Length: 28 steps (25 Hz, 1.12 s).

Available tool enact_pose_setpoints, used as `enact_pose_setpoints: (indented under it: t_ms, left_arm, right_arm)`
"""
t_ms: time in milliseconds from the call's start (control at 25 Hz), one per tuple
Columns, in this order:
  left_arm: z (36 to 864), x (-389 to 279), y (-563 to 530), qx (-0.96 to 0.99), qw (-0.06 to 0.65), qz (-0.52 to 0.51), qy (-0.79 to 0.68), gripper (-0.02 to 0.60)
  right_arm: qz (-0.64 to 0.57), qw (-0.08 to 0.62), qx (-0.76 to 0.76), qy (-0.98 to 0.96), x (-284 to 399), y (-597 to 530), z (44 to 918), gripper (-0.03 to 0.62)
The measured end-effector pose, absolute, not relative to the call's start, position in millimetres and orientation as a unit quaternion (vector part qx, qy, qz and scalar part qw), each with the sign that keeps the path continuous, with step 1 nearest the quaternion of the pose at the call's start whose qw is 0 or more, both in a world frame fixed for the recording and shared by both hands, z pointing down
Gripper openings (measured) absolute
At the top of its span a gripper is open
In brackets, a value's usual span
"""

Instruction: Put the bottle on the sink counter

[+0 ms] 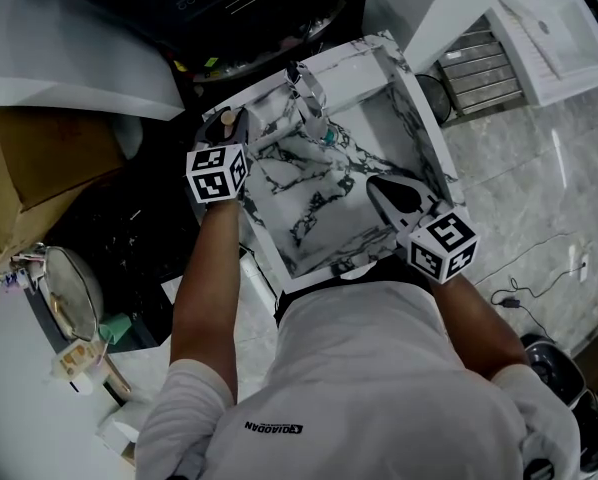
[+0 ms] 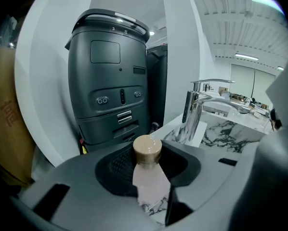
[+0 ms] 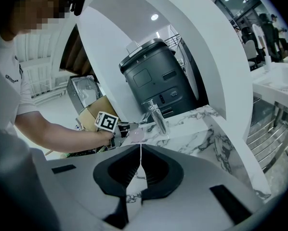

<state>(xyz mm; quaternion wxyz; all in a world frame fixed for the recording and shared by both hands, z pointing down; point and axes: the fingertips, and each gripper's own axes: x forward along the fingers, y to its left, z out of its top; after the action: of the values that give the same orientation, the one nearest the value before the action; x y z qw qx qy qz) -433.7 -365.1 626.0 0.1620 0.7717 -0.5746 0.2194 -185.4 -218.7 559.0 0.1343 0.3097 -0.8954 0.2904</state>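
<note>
A pale pink bottle (image 2: 151, 179) with a tan cap (image 2: 147, 149) stands upright between the jaws of my left gripper (image 1: 228, 136), which is shut on it. In the head view the bottle (image 1: 227, 121) is at the back left corner of the marble sink counter (image 1: 420, 103), near the chrome faucet (image 1: 309, 93). From the right gripper view the bottle (image 3: 136, 135) sits just left of the faucet (image 3: 156, 116). My right gripper (image 3: 140, 154) is shut with nothing in it and hovers over the front right of the basin (image 1: 324, 193).
A dark grey machine (image 2: 112, 76) stands behind the sink. A cardboard box (image 1: 39, 158) and a lidded pot (image 1: 71, 293) lie to the left. At the right are a wire rack (image 1: 484, 68), a white basin unit (image 1: 549, 28) and a cable on the floor (image 1: 529, 288).
</note>
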Motion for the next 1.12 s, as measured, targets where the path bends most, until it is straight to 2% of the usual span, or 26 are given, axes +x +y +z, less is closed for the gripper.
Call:
enact_pose_setpoints:
  t_ms: [1120]
  left_arm:
    - [629,-435,-362,0.766,0.167,0.226,-0.578,0.136]
  right_arm:
    - [0.286,0.138,0.311,-0.896,-175,-205,555,0.041]
